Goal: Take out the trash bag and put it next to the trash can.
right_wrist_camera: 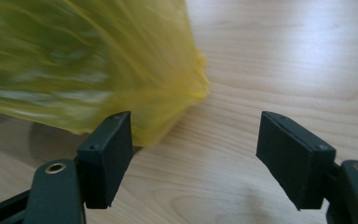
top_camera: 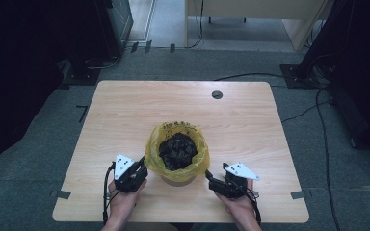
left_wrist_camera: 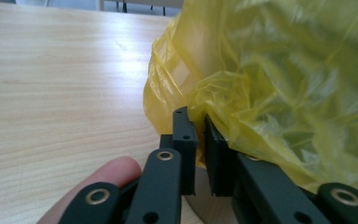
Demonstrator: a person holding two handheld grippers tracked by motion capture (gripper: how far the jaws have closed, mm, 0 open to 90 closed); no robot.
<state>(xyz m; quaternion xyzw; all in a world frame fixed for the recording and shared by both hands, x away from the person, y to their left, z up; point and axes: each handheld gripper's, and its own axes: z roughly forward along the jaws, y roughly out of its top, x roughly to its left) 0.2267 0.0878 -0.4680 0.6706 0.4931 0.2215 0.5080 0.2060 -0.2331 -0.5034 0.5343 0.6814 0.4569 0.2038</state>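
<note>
High view: unreadable print, yellow bag (top_camera: pixel 177 131)

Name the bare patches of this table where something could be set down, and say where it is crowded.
Free: the table beyond the yellow bag, up to the round hole. Crowded: the near edge, where the left gripper and right gripper flank the bag.

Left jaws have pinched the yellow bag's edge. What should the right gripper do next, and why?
Probably ease the right gripper toward the yellow bag and close on its rim. Its jaws stand open beside the plastic, gripping nothing, while the left gripper pinches the opposite edge.
</note>
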